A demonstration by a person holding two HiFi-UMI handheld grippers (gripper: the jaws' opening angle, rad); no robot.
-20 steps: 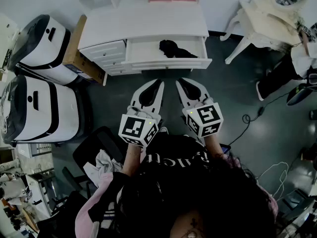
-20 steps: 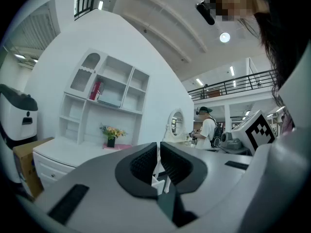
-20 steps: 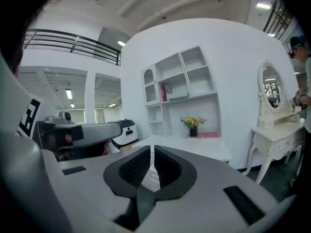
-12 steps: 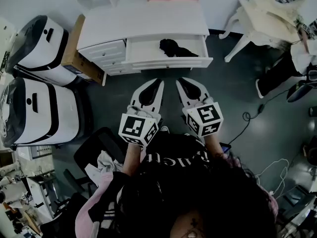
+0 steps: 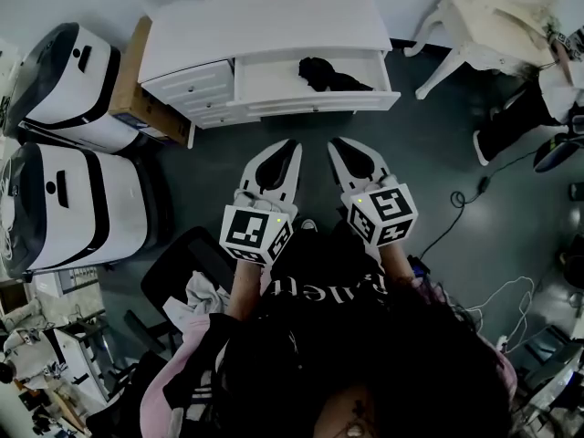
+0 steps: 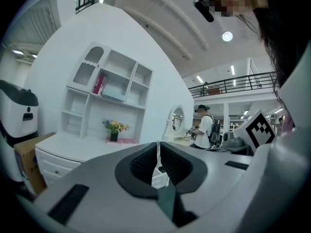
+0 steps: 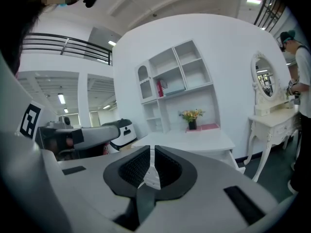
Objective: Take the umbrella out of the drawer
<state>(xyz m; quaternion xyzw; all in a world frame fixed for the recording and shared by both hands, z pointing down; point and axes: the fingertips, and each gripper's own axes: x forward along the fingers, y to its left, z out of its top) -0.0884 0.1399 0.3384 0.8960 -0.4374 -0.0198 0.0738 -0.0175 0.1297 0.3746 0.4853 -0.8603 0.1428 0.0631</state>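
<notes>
A black folded umbrella (image 5: 328, 74) lies in the open white drawer (image 5: 274, 82) of the white desk (image 5: 265, 30), at the drawer's right half. My left gripper (image 5: 292, 143) and right gripper (image 5: 334, 142) are held side by side in front of the person's body. They point toward the desk and are well short of the drawer. Both are shut and hold nothing. In the left gripper view the left gripper (image 6: 157, 145) shows its jaws pressed together, and in the right gripper view the right gripper (image 7: 152, 152) shows the same. The umbrella is hidden in both gripper views.
Two large white-and-black machines (image 5: 78, 62) (image 5: 73, 199) stand left of the desk, with a cardboard box (image 5: 146, 99) between. A white vanity table (image 5: 493, 21) and a person (image 5: 557, 80) are at the right. Cables (image 5: 465, 203) lie on the dark floor. A black chair (image 5: 178, 272) is at the lower left.
The desk and open drawer look slightly larger and nearer in the head view. Both grippers stay shut and side by side.
</notes>
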